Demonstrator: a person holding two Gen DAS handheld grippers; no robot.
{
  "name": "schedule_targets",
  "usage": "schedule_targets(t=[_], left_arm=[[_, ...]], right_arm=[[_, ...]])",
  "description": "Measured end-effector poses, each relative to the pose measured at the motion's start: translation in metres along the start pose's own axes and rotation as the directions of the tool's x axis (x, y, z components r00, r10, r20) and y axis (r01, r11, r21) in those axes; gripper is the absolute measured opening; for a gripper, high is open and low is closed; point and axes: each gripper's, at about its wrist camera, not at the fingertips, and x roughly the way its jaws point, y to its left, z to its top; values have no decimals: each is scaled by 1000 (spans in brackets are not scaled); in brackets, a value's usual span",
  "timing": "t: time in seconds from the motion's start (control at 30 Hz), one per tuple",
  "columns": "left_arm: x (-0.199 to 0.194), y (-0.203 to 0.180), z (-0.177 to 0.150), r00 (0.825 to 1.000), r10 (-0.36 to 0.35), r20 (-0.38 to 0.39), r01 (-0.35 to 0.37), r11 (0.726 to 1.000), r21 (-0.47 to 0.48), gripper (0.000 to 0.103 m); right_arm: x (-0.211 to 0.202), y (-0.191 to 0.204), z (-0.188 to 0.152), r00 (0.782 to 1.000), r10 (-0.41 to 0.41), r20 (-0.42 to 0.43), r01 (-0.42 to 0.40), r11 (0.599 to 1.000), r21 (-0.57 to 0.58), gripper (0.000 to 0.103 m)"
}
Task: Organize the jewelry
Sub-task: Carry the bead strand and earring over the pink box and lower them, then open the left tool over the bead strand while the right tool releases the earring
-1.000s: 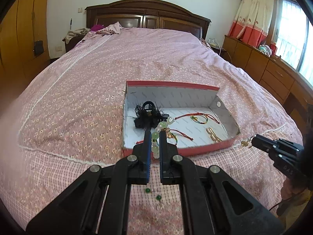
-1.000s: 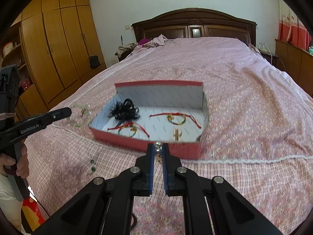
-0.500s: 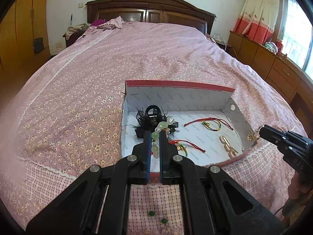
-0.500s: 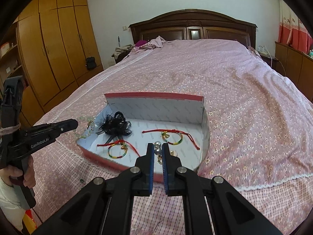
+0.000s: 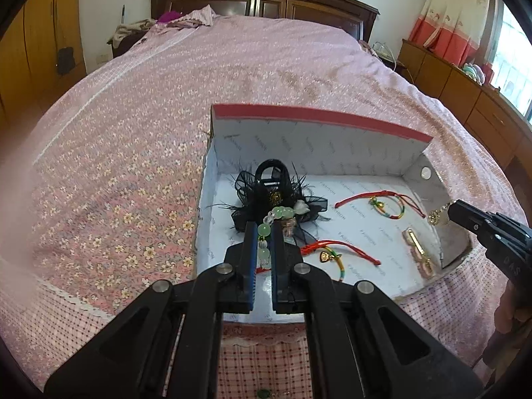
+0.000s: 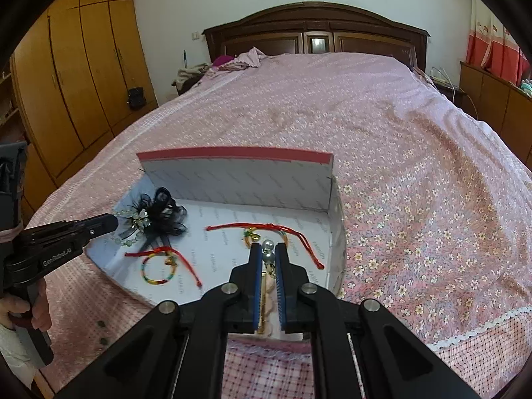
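left claw [image 5: 264,244]: tilted down, jaws clamped on something
right claw [image 6: 268,256]: tilted down, jaws nearly closed, gripping
hand [image 6: 25,312]: wraps left handle

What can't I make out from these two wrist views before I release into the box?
- Gold hair clip, right wrist view: mostly hidden behind the right gripper fingers.
- Pearl earring: its gold dangle is too small to read.
- Bead bracelet, left wrist view: lower loop hidden between the left gripper fingers.
- Box: near wall covered by both grippers.
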Motion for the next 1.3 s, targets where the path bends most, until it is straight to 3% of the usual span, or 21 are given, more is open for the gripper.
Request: schedule_targets(t=[0.7,1.3], left_arm=[[31,4,-1,998,49,-43,-49,999,0,0],[41,-4,2,996,73,-47,-73,997,14,0]], right_arm=[[37,-9,-6,998,-32,-55,31,1000,-1,9],[42,-12,-5,998,-31,-60,32,999,8,10]])
